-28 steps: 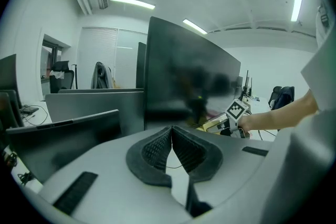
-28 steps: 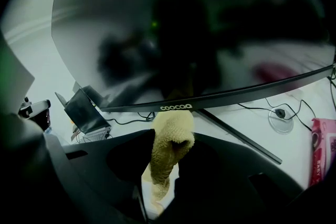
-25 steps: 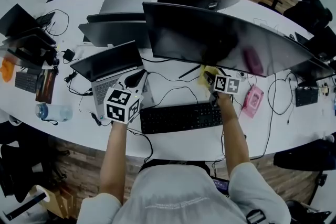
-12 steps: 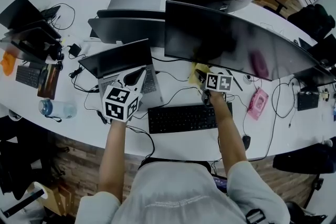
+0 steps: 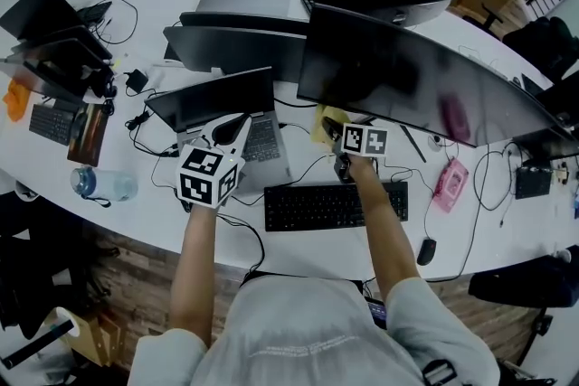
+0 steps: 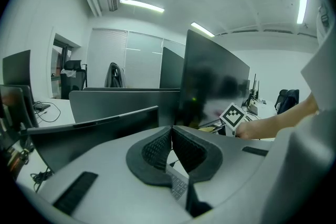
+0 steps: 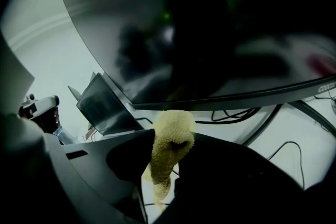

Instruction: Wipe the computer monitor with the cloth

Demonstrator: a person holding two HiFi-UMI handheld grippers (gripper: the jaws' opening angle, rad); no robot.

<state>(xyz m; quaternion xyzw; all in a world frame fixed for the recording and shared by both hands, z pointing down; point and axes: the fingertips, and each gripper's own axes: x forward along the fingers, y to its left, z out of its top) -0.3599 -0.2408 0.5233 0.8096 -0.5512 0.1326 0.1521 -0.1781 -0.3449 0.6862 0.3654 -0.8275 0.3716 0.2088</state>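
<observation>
Sliding left along the monitor's [image 5: 425, 86] lower edge, the right hand-held gripper [image 5: 336, 135] is holding the cloth [image 5: 323, 124] by its lower-left corner, mid-frame. The left hand-held gripper [image 5: 233, 129] is hovering over the laptop [image 5: 217, 104], left of centre on the table [image 5: 136, 217].

Left gripper view: its jaws are resting together, empty.

Right gripper view: its jaws are clamping the cloth at lower centre, just under the monitor.

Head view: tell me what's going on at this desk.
A person holds a gripper in each hand. The right gripper is shut on a yellow cloth, held by the lower edge of the curved monitor, near its left end. The left gripper is shut and empty, hovering over the open laptop.
</observation>
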